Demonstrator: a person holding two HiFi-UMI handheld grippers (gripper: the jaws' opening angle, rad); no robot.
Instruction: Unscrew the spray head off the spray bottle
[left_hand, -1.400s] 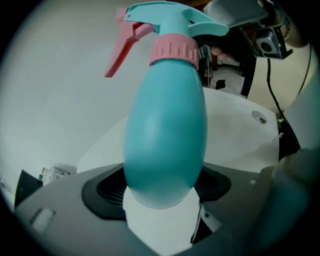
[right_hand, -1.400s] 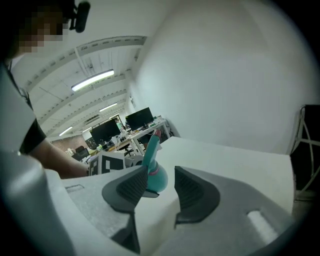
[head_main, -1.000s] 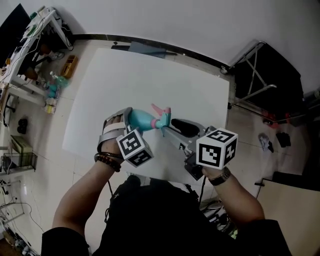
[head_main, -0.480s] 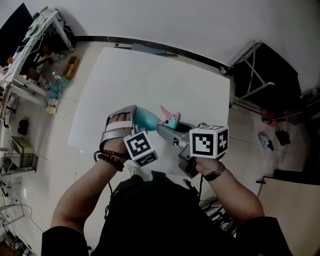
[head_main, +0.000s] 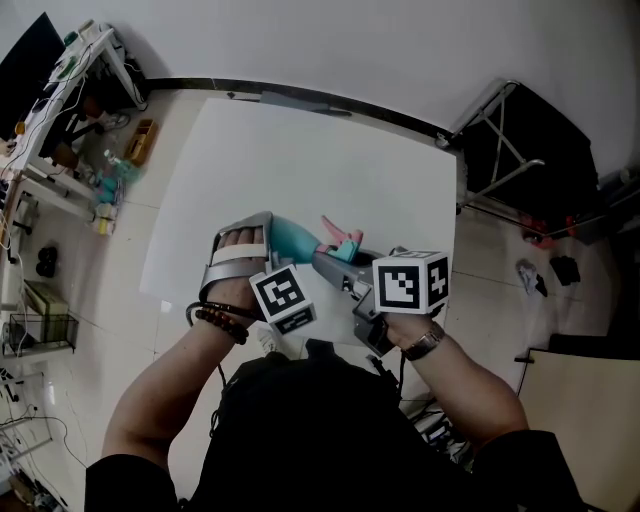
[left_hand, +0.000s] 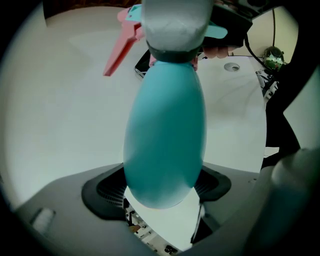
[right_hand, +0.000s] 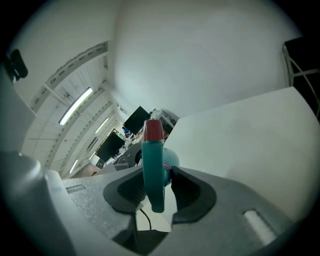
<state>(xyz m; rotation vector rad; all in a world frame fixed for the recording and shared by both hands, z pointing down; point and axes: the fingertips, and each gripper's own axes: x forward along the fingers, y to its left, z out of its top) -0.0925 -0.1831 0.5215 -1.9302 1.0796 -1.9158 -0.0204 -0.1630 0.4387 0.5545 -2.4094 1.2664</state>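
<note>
Grip on both ends is what the views show: the left hand-held gripper (head_main: 262, 238) is clamped on the rounded teal body of the spray bottle (head_main: 290, 238), holding it in the air over the near part of the white bench (head_main: 300, 150). In the left gripper view the bottle (left_hand: 165, 140) fills the gap between the dark pads, which stand wide and press on its base, and its neck points away from the camera. The right hand-held gripper (head_main: 335, 262) meets it from the other side. Its jaws have just been closing, and the spray head (head_main: 345, 243) sits between them. In the right gripper view the teal spray head (right_hand: 152, 165) stands upright between the two pads, which press on its sides, with its red nozzle tip (right_hand: 153, 130) at the top. The pink trigger (left_hand: 122, 47) sticks out to the upper left in the left gripper view. The head is on the bottle's neck, not yet off. Each gripper carries its marker cube, the left one (head_main: 283, 297) and the right one (head_main: 410, 283), close together above the person's forearms. A cluttered shelf (head_main: 70, 90) stands well off to the left of the bench, and a black folding stand (head_main: 520, 140) to its right.
</note>
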